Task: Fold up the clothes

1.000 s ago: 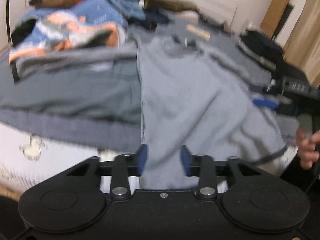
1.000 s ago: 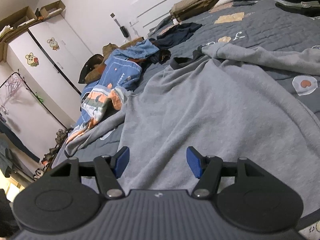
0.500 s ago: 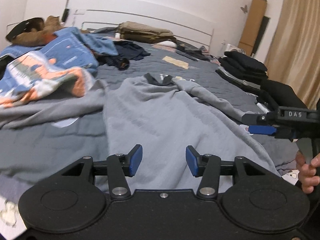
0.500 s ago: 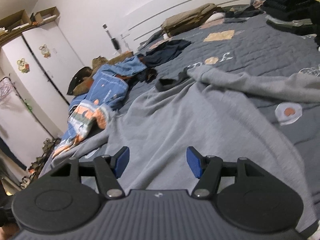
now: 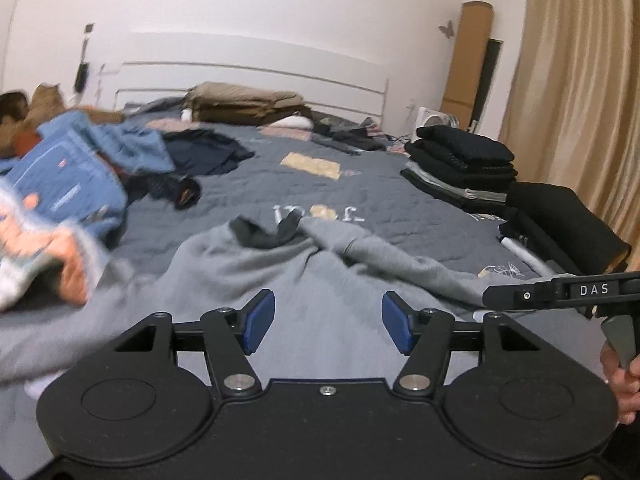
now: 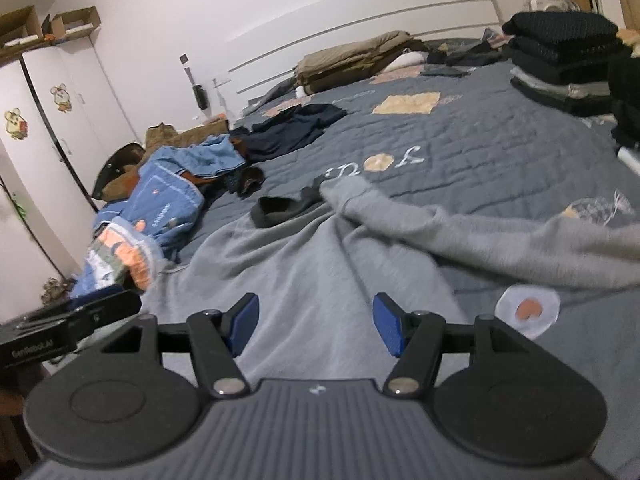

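Two grippers: both up over the near end of the bed, nothing between the pads.
Left gripper [image 5: 328,328]: blue pads spread wide, empty; grey cloth lies just ahead and under the gap.
Right gripper [image 6: 315,330]: pads wide apart too, empty, pointing along the same cloth.
Grey sweatshirt [image 5: 248,280]: spread on the quilt in front of both tongs, rumpled, dark collar [image 5: 264,236] at the far end, straight ahead of the left tongs.
Sleeve [image 6: 460,232]: runs from the collar off to the right of the right gripper, lying on the quilt.
Quilt [image 6: 480,152]: dark grey w/ patches and stitched letters, beyond the collar.
Blue-orange pile [image 6: 160,216]: far left of the right tongs, loose heap (blurred in left view).
Folded dark stack [image 5: 464,164]: far right of the left tongs, near the bed edge.
Hand [image 5: 622,384]: at right edge of left view, on the other tool's handle.
Contact w/ cloth: can't tell for either gripper; pads look just above it.
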Demonstrator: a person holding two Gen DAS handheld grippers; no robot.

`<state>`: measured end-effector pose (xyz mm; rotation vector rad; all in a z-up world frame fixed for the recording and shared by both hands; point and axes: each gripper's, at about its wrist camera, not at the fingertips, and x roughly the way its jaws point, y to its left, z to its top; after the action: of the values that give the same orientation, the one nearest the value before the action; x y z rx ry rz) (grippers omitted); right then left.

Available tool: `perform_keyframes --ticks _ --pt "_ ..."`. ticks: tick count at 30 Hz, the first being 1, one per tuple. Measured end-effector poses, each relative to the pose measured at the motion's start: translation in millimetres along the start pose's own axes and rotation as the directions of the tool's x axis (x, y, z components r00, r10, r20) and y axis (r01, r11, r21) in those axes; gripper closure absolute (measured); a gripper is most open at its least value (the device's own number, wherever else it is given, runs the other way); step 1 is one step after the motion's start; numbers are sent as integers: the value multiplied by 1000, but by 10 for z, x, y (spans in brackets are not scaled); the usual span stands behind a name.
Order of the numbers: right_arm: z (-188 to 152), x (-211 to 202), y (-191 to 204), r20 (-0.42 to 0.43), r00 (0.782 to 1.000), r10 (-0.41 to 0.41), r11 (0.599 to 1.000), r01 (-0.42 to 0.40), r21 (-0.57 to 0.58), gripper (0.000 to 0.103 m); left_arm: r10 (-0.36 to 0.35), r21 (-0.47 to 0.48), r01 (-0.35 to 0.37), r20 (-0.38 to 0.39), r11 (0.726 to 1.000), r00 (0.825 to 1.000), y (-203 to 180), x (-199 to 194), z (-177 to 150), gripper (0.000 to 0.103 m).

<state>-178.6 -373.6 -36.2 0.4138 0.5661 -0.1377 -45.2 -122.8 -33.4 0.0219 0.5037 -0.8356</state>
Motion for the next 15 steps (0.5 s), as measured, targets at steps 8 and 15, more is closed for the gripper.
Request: perform_keyframes --ticks 8,15 --pt "211 339 -109 21 997 -79 993 81 -87 41 -8 -10 8 18 1000 1000 96 354 -24 39" --pt "333 735 -98 48 990 -134 955 142 -261 41 -13 -40 14 9 999 1000 148 485 15 38"
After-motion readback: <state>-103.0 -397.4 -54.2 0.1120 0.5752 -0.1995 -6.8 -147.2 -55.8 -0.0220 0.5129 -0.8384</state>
